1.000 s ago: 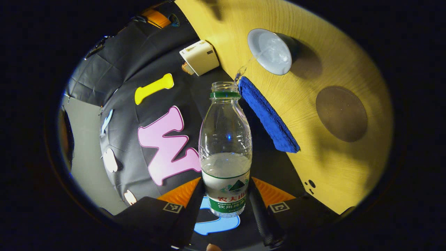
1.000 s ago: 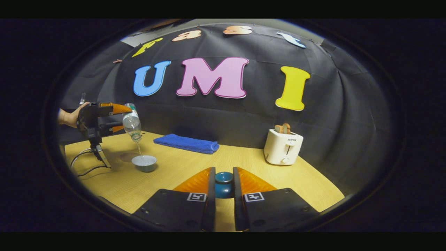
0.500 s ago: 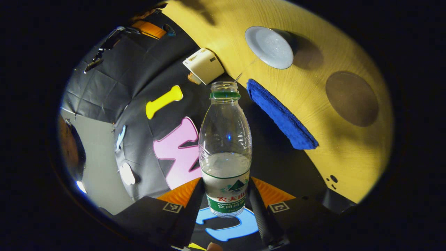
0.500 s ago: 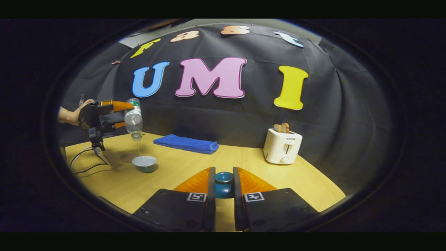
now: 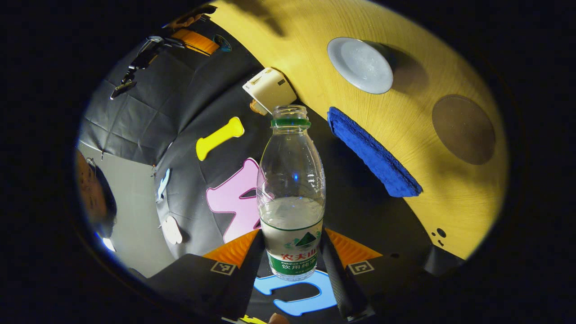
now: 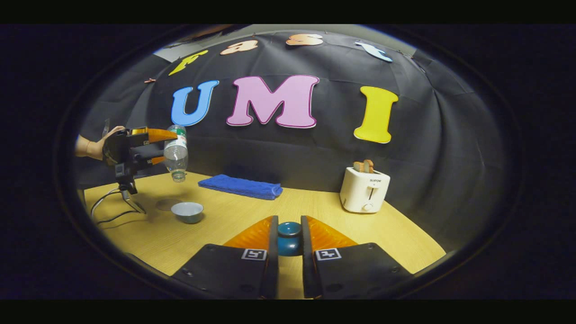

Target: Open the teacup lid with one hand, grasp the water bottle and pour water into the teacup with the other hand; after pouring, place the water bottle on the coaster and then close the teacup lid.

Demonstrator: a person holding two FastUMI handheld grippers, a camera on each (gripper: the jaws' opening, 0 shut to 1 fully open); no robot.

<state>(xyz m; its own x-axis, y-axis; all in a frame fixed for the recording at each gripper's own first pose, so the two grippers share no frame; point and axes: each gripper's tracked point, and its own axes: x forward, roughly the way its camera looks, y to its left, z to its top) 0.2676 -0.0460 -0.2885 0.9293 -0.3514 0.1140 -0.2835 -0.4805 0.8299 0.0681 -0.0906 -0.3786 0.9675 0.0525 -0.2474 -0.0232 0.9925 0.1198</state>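
Wooden table (image 6: 288, 204) spread wide across the booth, carrying, well apart from each other, a white toaster (image 6: 365, 189) at the right by the back wall, a folded blue towel (image 6: 240, 186) along the back edge, and a round brown coaster (image 5: 463, 129) near the left end. Held above that left end, clear of the wood: water bottle (image 5: 291, 189), uncapped, part full, long axis steeply tilted with the mouth pointing down and the base up in the right gripper view, neck aimed straight away from the camera in the left gripper view. Clamped around its labelled lower body: left gripper (image 5: 291, 258), one finger pressing on each side, a hand (image 6: 92, 146) behind it. Sat open on the table just beside the coaster and below the bottle's mouth: pale teacup (image 6: 187, 211), upright. Closed tight on the dark teal teacup lid (image 6: 289, 237): right gripper (image 6: 289, 245), both fingers squeezing it, low over the near part of the table.
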